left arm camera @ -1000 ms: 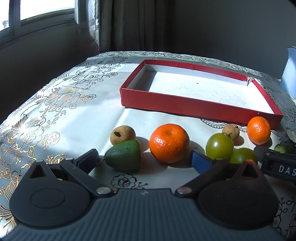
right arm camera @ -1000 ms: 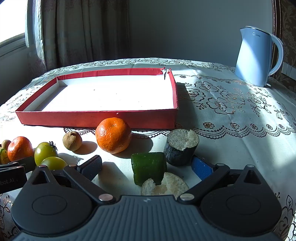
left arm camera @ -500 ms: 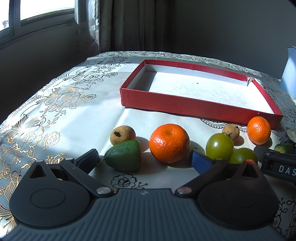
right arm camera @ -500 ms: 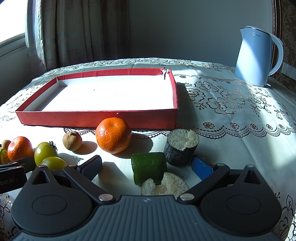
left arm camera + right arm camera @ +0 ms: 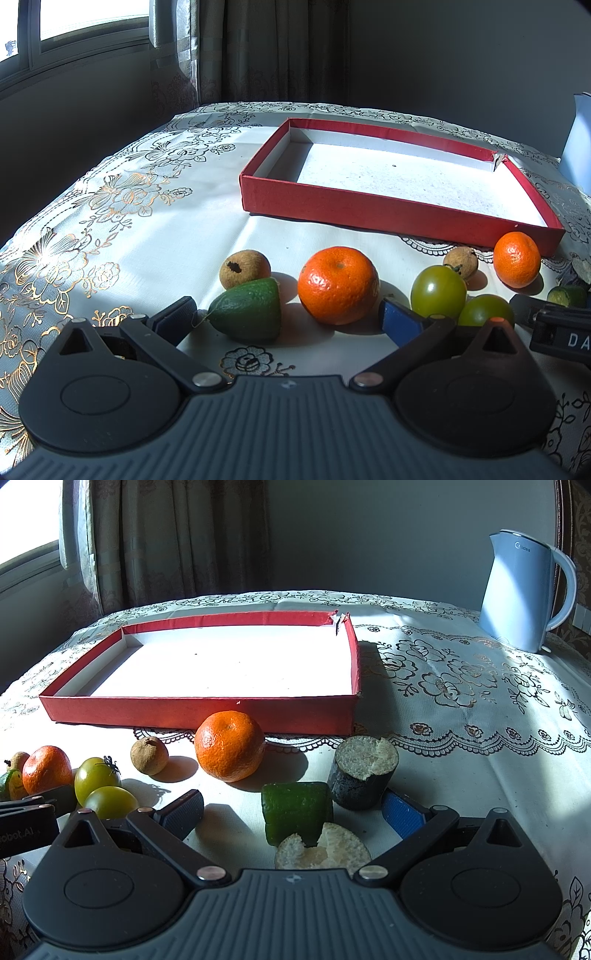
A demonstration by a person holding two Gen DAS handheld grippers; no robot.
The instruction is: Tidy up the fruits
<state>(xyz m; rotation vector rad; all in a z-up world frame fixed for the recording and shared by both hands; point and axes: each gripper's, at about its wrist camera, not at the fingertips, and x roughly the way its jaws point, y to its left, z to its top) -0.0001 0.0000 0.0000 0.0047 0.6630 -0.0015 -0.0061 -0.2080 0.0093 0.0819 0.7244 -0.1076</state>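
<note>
Both grippers sat open and empty on the table — the left gripper (image 5: 286, 319) bracketed an avocado (image 5: 247, 313) and orange (image 5: 338, 285), the right gripper (image 5: 291, 808) a green chunk (image 5: 295, 810), near the red tray (image 5: 199, 710).

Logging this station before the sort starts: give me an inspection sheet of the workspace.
Surface: floral tablecloth, sunlit.
Job's things: red tray, no fruit inside; two oranges, green tomatoes, two brown fruits, avocado half, green piece, all on the cloth.
Clutter: dark cut cylinder; kettle.
Grippers: left gripper and right gripper open, holding nothing.
Cables: nothing seen.
Surroundings: curtain, window.
</note>
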